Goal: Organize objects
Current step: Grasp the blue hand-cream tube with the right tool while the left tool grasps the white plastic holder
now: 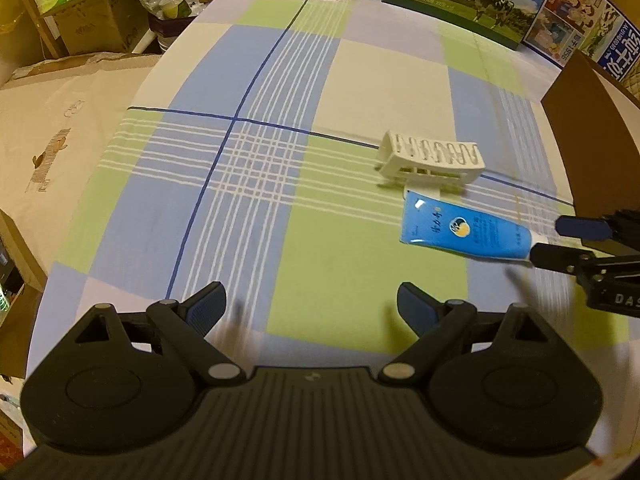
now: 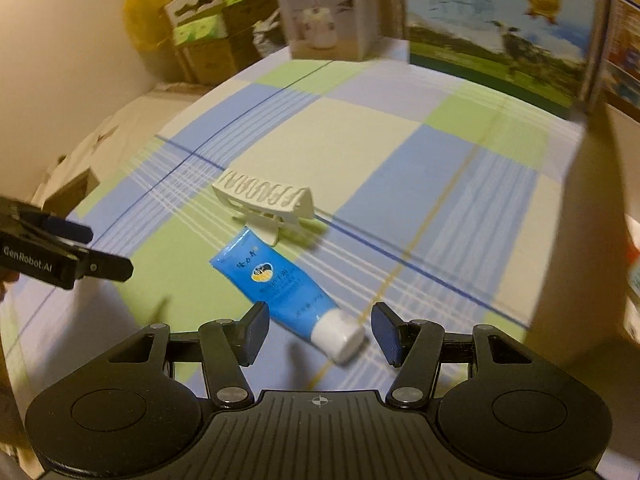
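1. The left hand-held gripper [image 1: 312, 300] hangs wide open over the checked bench [image 1: 280, 80], holding nothing.
2. The white clip [image 2: 264, 200] lies mid-bench, touching the blue tube's [image 2: 276, 280] flat end.
3. The right hand-held gripper [image 2: 318, 330] is wide open around the tube's white cap [image 2: 338, 338]. I think grabbing comes next: squeeze gently.
4. A brown box [image 1: 592, 128] stands right; I can't see inside.

On the checked cloth lie one blue tube [image 2: 280, 288] and one white slotted rack [image 2: 266, 200]; behind stand perhaps three printed boxes [image 1: 460, 0].
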The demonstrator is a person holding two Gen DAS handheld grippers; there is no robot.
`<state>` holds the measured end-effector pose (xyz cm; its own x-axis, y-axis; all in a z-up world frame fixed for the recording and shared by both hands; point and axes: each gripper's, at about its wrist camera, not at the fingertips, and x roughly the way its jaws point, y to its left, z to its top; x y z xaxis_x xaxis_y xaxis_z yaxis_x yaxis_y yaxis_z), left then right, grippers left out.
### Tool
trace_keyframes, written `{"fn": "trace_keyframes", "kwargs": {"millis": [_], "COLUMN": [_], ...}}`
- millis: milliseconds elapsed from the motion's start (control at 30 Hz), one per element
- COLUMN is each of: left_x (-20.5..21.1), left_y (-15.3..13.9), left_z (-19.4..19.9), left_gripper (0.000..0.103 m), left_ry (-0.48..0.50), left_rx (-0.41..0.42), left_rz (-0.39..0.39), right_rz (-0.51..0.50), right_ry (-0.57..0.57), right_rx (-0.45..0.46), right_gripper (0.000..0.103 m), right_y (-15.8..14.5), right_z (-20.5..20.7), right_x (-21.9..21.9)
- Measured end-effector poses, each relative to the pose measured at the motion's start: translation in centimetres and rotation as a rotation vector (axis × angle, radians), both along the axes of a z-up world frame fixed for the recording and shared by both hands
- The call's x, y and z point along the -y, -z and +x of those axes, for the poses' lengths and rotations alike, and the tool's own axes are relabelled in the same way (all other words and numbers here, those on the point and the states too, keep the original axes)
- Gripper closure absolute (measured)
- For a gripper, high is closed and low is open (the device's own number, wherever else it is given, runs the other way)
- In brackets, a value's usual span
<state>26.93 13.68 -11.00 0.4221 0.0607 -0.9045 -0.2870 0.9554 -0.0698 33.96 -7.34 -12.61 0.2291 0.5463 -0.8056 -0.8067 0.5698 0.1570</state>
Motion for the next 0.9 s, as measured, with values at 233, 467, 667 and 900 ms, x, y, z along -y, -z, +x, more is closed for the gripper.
{"fn": "trace_keyframes", "kwargs": {"millis": [233, 467, 667, 900], "left_x": [-1.4, -1.9, -1.4, -0.5], "left_y": [0.6, 1.1, 1.2, 1.3], "left_z": [0.9, 1.1, 1.3, 1.7], "left_gripper": [0.013, 0.013, 0.013, 0.013], "left_ry": [-0.008, -0.006, 0.028, 0.081], "left_rx": [-0.011, -0.017, -0.010, 0.002], "left_rz": [0.002, 0.004, 0.003, -0.001], "right_rz": [-0.046, -0.061, -0.054, -0.079], "right_ry": [-0.147, -0.276, -0.243, -0.009], "right_rx": [0.021, 0.121, 0.101, 0.064], "right_gripper": [0.048, 0.071, 0.074, 0.074], "right_y": [1.8, 2.2, 2.1, 1.5], "right_z": [0.3, -1.9, -3.6, -5.3], "right_x": [-1.8, -0.9, 1.3, 5.3]}}
